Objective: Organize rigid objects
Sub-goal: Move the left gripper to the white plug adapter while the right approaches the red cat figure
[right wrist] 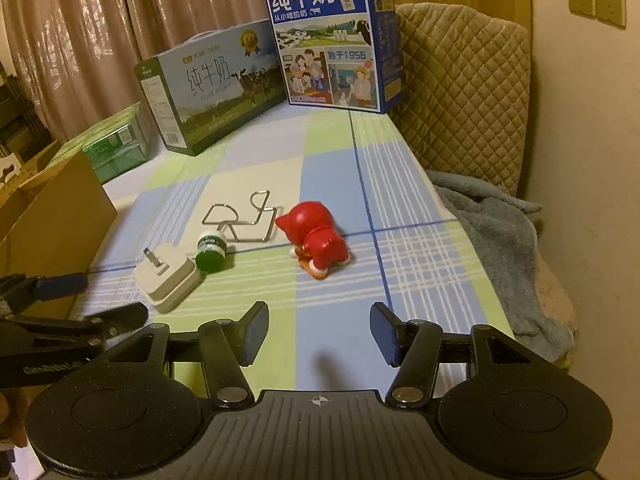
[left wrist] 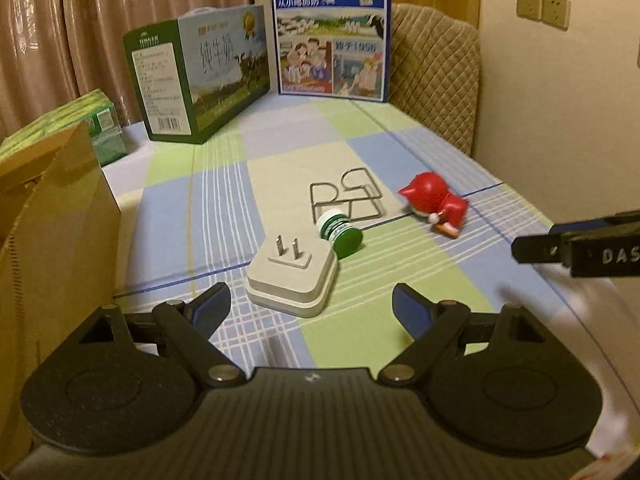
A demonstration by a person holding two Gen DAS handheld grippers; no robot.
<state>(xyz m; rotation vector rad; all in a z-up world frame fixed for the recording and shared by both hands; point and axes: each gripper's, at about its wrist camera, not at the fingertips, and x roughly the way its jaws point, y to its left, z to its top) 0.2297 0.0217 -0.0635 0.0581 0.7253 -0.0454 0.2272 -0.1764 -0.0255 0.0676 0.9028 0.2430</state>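
Observation:
On the checked cloth lies a white plug adapter [left wrist: 291,278] [right wrist: 168,280] with its two prongs up. A small green-capped bottle [left wrist: 340,232] [right wrist: 211,254] lies on its side against it. Behind them rests a bent wire puzzle [left wrist: 346,200] [right wrist: 244,220]. A red toy figure [left wrist: 436,204] [right wrist: 318,240] lies face down to the right. My left gripper [left wrist: 312,304] is open, just short of the adapter, nothing between its fingers. My right gripper [right wrist: 318,330] is open and empty, short of the red figure. Each gripper shows at the edge of the other's view.
A brown cardboard box [left wrist: 52,240] [right wrist: 52,224] stands at the left. Two milk cartons [left wrist: 204,76] [left wrist: 332,32] stand at the back, green packs [left wrist: 100,124] beside them. A quilted cushion [right wrist: 464,92] and a grey blanket [right wrist: 500,248] lie along the right edge.

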